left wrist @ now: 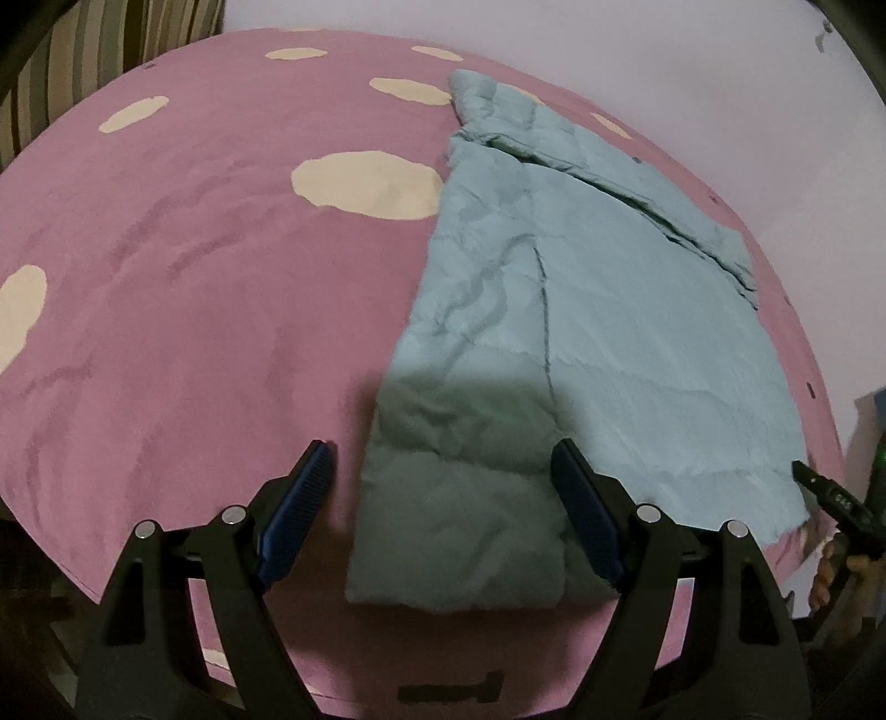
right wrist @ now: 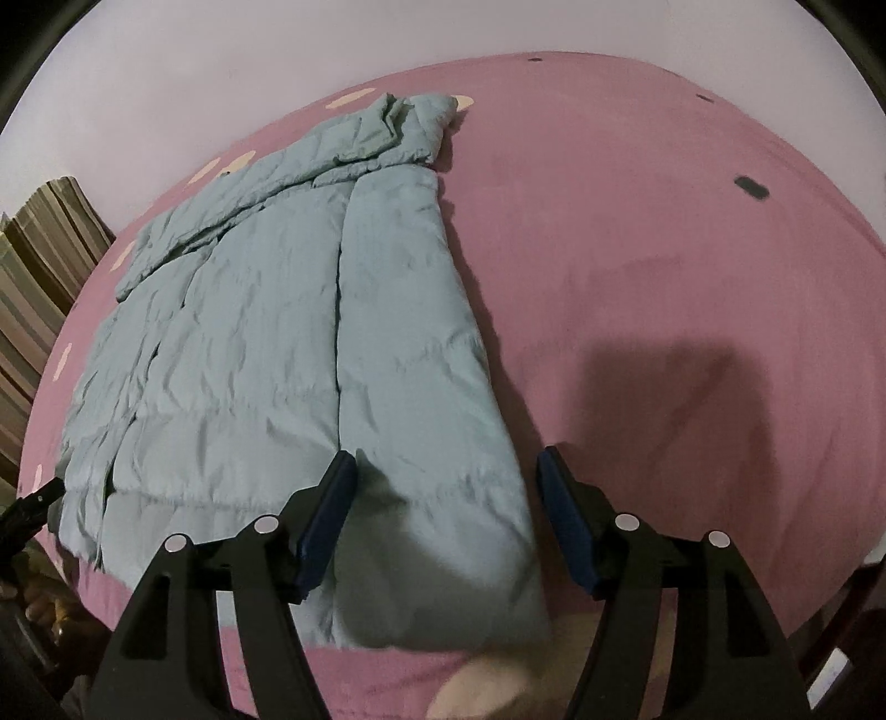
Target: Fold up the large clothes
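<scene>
Wall: pale lilac wall (left wrist: 637,50) behind the bed; striped curtain (left wrist: 83,55) at the far left corner in the left wrist view.
Bed: pink bedspread (left wrist: 194,277) with cream oval spots (left wrist: 368,185), lightly creased; a few small dark marks near its far edge.
Garment: light blue quilted jacket (right wrist: 266,343) lies flat on the bedspread, hem toward the cameras, collar end at the far side. One sleeve (left wrist: 637,188) is folded across the upper body. A dark seam runs lengthwise down the middle.
Garment position: right of centre in the left wrist view, left of centre in the right wrist view; near hem close to the bed's front edge.
Left tool: left tool (left wrist: 443,476) jaws spread wide, holding nothing; poised over the jacket's near left hem corner, blue pads (left wrist: 302,515) on either side of that corner.
Right tool: right tool (right wrist: 446,476) jaws spread wide, holding nothing; poised over the near right hem corner.
Contact: cannot tell whether either tool touches the fabric.
Shadows: both tools cast dark shadows on hem and bedspread.
</scene>
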Demonstrator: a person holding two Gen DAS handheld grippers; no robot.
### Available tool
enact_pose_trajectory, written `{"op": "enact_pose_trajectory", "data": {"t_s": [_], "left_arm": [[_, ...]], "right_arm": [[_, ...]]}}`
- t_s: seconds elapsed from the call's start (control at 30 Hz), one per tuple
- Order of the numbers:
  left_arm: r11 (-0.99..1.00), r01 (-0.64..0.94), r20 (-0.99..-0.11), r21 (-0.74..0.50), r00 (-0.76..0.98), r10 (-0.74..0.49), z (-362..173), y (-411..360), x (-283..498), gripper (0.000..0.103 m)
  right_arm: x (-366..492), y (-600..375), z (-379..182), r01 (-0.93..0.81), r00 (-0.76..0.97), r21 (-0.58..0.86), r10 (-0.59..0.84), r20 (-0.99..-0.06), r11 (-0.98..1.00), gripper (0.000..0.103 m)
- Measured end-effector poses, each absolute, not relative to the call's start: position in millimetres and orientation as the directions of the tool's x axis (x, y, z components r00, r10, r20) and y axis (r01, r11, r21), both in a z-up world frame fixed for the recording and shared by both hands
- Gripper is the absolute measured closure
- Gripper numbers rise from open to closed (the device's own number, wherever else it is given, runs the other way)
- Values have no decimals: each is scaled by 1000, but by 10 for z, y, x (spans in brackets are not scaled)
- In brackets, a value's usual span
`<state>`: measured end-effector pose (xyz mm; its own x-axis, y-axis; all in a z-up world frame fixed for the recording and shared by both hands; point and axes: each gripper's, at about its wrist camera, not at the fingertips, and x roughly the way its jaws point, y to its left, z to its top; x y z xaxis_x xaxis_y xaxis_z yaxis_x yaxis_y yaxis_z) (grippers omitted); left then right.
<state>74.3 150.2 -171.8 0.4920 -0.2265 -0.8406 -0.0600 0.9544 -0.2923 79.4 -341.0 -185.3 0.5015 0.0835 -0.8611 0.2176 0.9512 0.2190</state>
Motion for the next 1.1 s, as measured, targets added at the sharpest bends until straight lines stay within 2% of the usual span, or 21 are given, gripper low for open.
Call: {"op": "enact_pose_trajectory", "data": {"t_s": [0.23, 0.47, 0.57, 0.7, 0.77, 0.9, 1.1], "left_arm": [[955, -2, -831, -298, 493, -258, -1731, 1436, 677, 29], [938, -5, -819, -346, 490, -299, -1729, 1476, 647, 42], [935, 6, -815, -355, 487, -313, -1718, 1459, 632, 53], [924, 12, -802, -382, 492, -338, -1703, 1443, 617, 81], [921, 10, -794, -388, 503, -340, -1666, 1447, 618, 88], [921, 3, -767, -390, 552, -327, -1478, 1474, 649, 95], [920, 7, -720, -391, 621, -311, -1118, 1494, 929, 97]], "right_arm": [[637, -3318, -1835, 189, 510, 202, 80, -857, 961, 38], [577, -3275, -1805, 169, 509, 210, 97, -855, 963, 59], [546, -3248, -1799, 154, 510, 226, 118, -852, 962, 71], [532, -3240, -1789, 136, 512, 281, 175, -841, 950, 88], [535, -3244, -1772, 133, 514, 309, 201, -834, 942, 94], [536, -3301, -1641, 129, 549, 361, 237, -802, 924, 96], [728, -3434, -1439, 121, 593, 446, 295, -749, 887, 97]]}}
